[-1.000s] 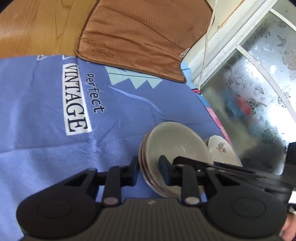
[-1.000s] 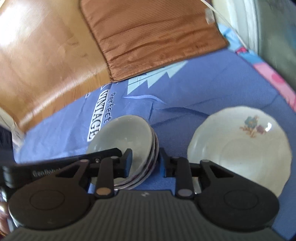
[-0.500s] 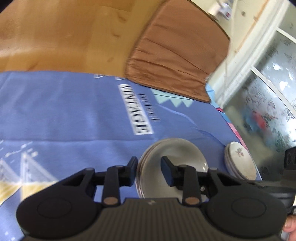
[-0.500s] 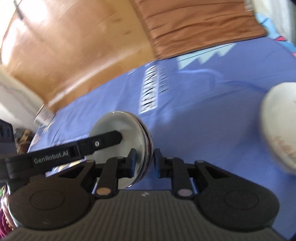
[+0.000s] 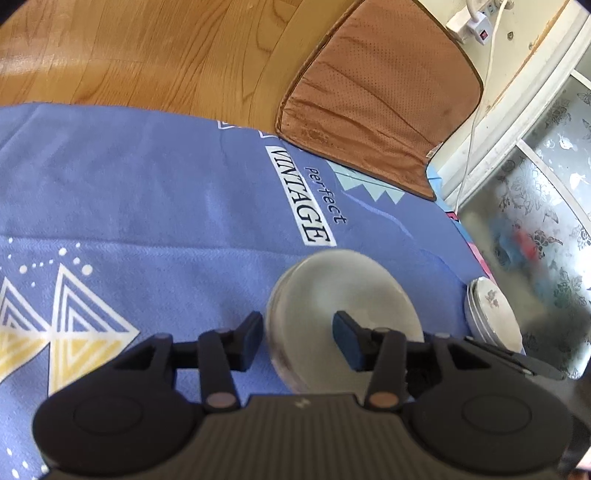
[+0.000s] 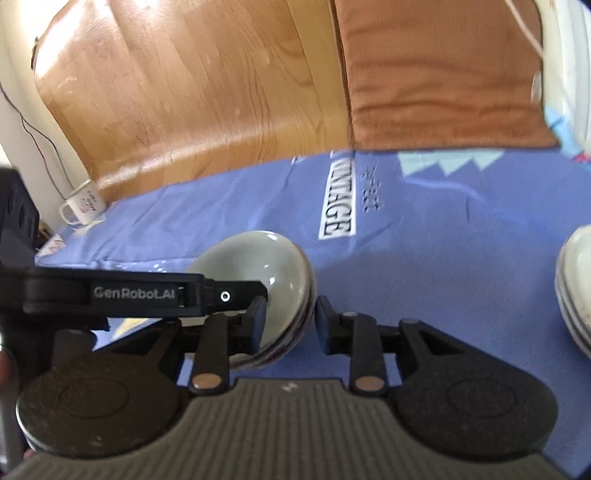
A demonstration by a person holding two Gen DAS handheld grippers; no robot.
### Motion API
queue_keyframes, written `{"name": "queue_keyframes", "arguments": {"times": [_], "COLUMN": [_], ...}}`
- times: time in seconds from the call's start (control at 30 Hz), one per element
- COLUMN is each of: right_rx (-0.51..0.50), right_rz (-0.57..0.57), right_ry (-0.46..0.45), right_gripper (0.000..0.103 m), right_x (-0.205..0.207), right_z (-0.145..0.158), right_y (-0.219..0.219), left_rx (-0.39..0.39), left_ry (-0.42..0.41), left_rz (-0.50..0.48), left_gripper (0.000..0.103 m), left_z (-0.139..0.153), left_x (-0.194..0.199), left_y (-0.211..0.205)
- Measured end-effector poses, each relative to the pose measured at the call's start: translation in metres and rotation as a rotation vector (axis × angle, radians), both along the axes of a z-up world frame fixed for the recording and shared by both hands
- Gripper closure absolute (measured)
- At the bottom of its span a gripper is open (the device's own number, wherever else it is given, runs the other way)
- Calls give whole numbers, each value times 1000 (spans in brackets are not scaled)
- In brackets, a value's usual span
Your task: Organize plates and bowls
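A stack of grey-green bowls point(image 5: 343, 291) sits on the blue printed cloth point(image 5: 147, 184), between both grippers. My left gripper point(image 5: 301, 341) straddles its left rim. Its jaws are opening; one finger is outside, the other inside the top bowl, and the pads stand off the rim. My right gripper point(image 6: 290, 323) straddles the stack point(image 6: 258, 266) at its right rim. Those jaws are opening too, with a slim gap at the outer pad. A stack of white flowered plates point(image 5: 491, 314) lies to the right, also seen as white plates point(image 6: 576, 288) in the right wrist view.
A brown cushion point(image 5: 380, 96) overlaps the cloth's far edge on the wooden floor point(image 5: 147, 48). A white mug point(image 6: 83, 205) stands at the cloth's far left corner. A frosted glass door point(image 5: 546, 221) and a power strip point(image 5: 476, 22) with a cord line the right side.
Both grippers carried the grey-green stack left across the cloth, away from the white flowered plates. Both pairs of jaws have since widened off the rim.
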State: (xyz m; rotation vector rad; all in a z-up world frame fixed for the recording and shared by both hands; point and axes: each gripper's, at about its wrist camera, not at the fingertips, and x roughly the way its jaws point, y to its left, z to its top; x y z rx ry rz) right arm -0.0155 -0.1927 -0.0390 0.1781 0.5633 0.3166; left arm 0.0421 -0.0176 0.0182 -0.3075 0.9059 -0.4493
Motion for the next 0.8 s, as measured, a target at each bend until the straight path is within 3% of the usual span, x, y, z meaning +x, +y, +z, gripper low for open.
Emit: {"name": "queue_keyframes", "arguments": {"times": [0.13, 0.27, 0.63, 0.8], "right_rx": [-24, 23, 210, 278], "right_rz": [-16, -11, -6, 0], "right_ry": [-43, -9, 57, 49], "right_gripper": [64, 57, 49, 44], "right_x": [0, 5, 12, 6], "right_z": [-7, -11, -24, -26], "right_y": [0, -7, -17, -21], "left_rx": [33, 57, -26, 44], "left_ry": [-42, -88, -159, -209], "left_rz": [2, 34, 58, 44], "left_gripper": [48, 39, 36, 24], "left_z": [-2, -2, -11, -13], "left_x": [-6, -11, -13, -16], "left_y": [2, 6, 26, 21]}}
